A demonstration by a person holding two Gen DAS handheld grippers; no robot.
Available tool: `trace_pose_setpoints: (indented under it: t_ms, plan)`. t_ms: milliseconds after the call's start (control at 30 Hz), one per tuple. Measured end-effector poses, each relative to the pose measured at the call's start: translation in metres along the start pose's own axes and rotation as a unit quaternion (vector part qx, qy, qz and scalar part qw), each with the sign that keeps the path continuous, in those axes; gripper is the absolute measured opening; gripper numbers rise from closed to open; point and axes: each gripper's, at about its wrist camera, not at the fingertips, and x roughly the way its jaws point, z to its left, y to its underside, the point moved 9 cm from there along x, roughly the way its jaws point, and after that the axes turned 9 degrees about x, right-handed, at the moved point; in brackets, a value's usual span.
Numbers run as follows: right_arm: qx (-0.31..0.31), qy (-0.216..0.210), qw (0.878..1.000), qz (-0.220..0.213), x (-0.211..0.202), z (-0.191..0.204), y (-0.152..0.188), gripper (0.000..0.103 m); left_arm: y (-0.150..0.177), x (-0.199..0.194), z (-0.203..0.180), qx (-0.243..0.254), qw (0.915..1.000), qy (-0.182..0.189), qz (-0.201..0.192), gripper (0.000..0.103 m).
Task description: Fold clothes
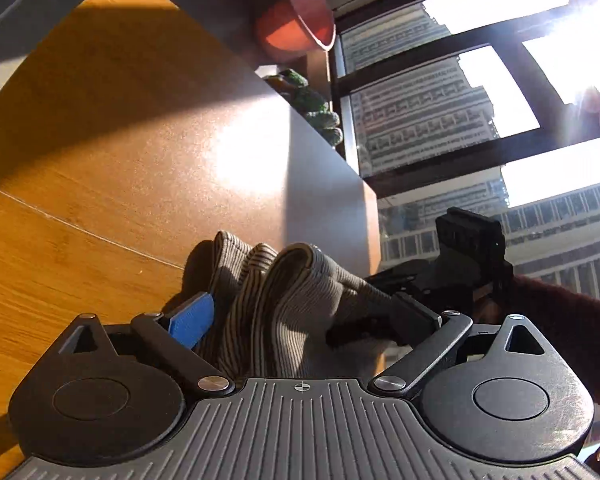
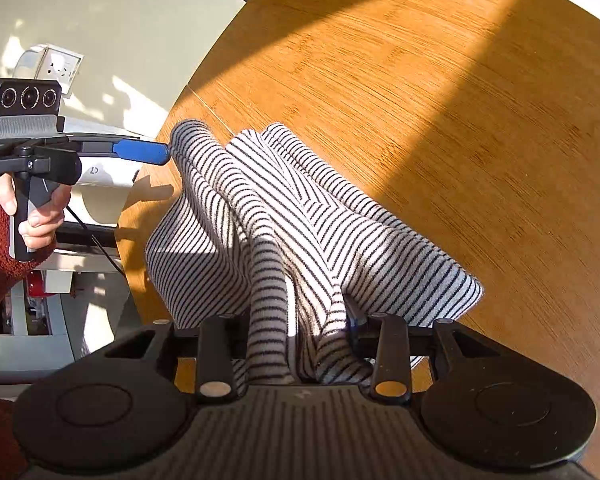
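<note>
So I've got the striped top (image 2: 300,216) strung between both tools, lifted over the wooden table (image 2: 440,100) near its edge, with the far part draped down onto the wood. My right tool (image 2: 300,344) is pinching a bunched handful of the fabric, and my left tool (image 2: 156,152) has its blue finger pressed on the far corner. I'd say the trick here is keeping both pinches level and pulling the cloth taut before laying it down, otherwise those deep ridges in the middle get folded in as creases. I'd also drift both tools further over the table, since part of the cloth hangs past the edge. The right wrist view gives the whole garment, the overhang and my left hand (image 2: 36,216) on its handle. The left wrist view only shows fabric crammed between the left tool's fingers (image 1: 192,320), plus the window (image 1: 440,120) and a pink bucket (image 1: 300,20), and the right tool (image 1: 460,264) is a dark shape there, I think.
</note>
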Motion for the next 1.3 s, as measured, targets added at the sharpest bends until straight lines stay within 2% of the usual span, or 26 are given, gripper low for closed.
trace_pose_setpoints:
  t_ms: [67, 133, 200, 300, 333, 400, 467, 567, 633, 667, 700, 800, 833, 867, 900, 967, 1167, 1300]
  plan:
    - [0.011, -0.017, 1.000, 0.000, 0.000, -0.002, 0.000, 0.037, 0.006, 0.000, -0.024, 0.054, 0.9978, -0.033, 0.018, 0.099]
    - [0.001, -0.018, 1.000, 0.003, 0.003, 0.000, -0.001, 0.038, 0.013, 0.009, -0.046, 0.113, 0.9902, -0.067, 0.048, 0.099]
    - [-0.021, -0.004, 1.000, 0.005, 0.003, 0.005, -0.003, 0.039, 0.021, 0.033, -0.067, 0.180, 0.9771, -0.086, 0.073, 0.099]
    - [-0.056, 0.019, 0.998, 0.005, 0.001, 0.015, -0.004, 0.041, 0.030, 0.066, -0.084, 0.258, 0.9573, -0.085, 0.099, 0.099]
    - [-0.071, 0.031, 0.997, -0.004, -0.003, 0.019, -0.005, 0.043, 0.030, 0.074, -0.082, 0.264, 0.9543, -0.091, 0.105, 0.098]
    - [-0.099, 0.063, 0.992, -0.053, -0.021, 0.025, -0.010, 0.055, 0.029, 0.091, -0.078, 0.277, 0.9479, -0.104, 0.117, 0.095]
    - [-0.104, 0.100, 0.983, -0.117, -0.047, 0.023, -0.014, 0.061, 0.023, 0.099, -0.071, 0.262, 0.9506, -0.118, 0.117, 0.093]
    - [-0.062, 0.134, 0.972, -0.184, -0.082, 0.011, -0.007, 0.066, 0.014, 0.101, -0.064, 0.238, 0.9567, -0.129, 0.107, 0.093]
    - [0.010, 0.125, 0.967, -0.223, -0.101, -0.004, 0.010, 0.068, 0.011, 0.103, -0.059, 0.226, 0.9576, -0.139, 0.112, 0.093]
    - [0.047, 0.113, 0.964, -0.235, -0.106, -0.009, 0.021, 0.072, 0.011, 0.104, -0.058, 0.222, 0.9578, -0.142, 0.115, 0.093]
    - [0.080, 0.101, 0.962, -0.243, -0.106, -0.012, 0.030, 0.076, 0.009, 0.102, -0.057, 0.217, 0.9576, -0.147, 0.119, 0.094]
    - [0.173, 0.058, 0.949, -0.257, -0.089, -0.022, 0.056, 0.075, 0.010, 0.107, -0.058, 0.220, 0.9531, -0.160, 0.132, 0.096]
    - [0.194, 0.048, 0.945, -0.259, -0.082, -0.024, 0.061, 0.074, 0.010, 0.108, -0.057, 0.221, 0.9517, -0.164, 0.136, 0.097]
    - [0.215, 0.036, 0.941, -0.260, -0.075, -0.026, 0.064, 0.063, 0.010, 0.108, -0.057, 0.221, 0.9505, -0.168, 0.140, 0.097]
    - [0.235, 0.024, 0.936, -0.260, -0.067, -0.028, 0.067, 0.045, 0.010, 0.109, -0.056, 0.222, 0.9495, -0.170, 0.143, 0.097]
    - [0.262, 0.001, 0.928, -0.264, -0.060, -0.030, 0.063, 0.030, 0.009, 0.112, -0.055, 0.226, 0.9474, -0.173, 0.146, 0.098]
    - [0.213, 0.039, 0.933, -0.287, -0.063, -0.026, 0.035, 0.030, 0.007, 0.111, -0.050, 0.230, 0.9451, -0.181, 0.145, 0.099]
    - [0.221, 0.054, 0.931, -0.285, -0.055, -0.040, 0.015, 0.031, 0.007, 0.107, -0.046, 0.227, 0.9467, -0.180, 0.140, 0.100]
